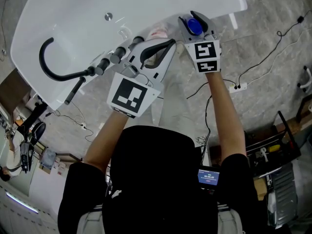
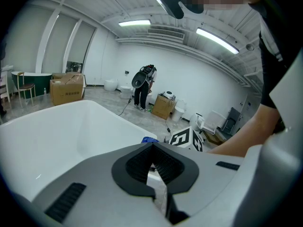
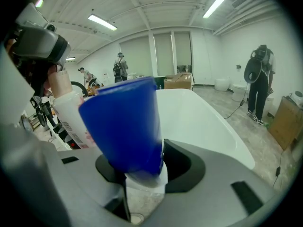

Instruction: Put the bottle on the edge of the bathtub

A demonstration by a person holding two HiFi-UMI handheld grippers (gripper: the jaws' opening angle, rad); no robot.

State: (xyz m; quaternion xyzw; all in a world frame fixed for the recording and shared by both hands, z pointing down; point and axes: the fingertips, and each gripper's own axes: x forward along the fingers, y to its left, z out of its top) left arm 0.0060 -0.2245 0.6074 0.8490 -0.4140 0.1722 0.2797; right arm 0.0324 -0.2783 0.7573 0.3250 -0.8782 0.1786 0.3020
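Note:
A bottle with a blue cap (image 1: 195, 26) (image 3: 125, 122) stands upright between the jaws of my right gripper (image 1: 194, 22) (image 3: 142, 161), which is shut on its pale body just below the cap. It hangs over the near rim of the white bathtub (image 1: 97, 4) (image 3: 203, 119). My left gripper (image 1: 168, 45) (image 2: 152, 144) sits just to the left, jaws shut with nothing in them. Between the two grippers a white bottle with a pinkish cap (image 1: 157, 32) (image 3: 70, 115) stands on the tub's edge.
A black curved faucet (image 1: 53, 69) and several grey knobs (image 1: 117, 56) line the rim on the left. Cables and a power strip (image 1: 241, 87) lie on the stone floor to the right. A person (image 2: 143, 86) stands far off beside cardboard boxes (image 2: 67, 90).

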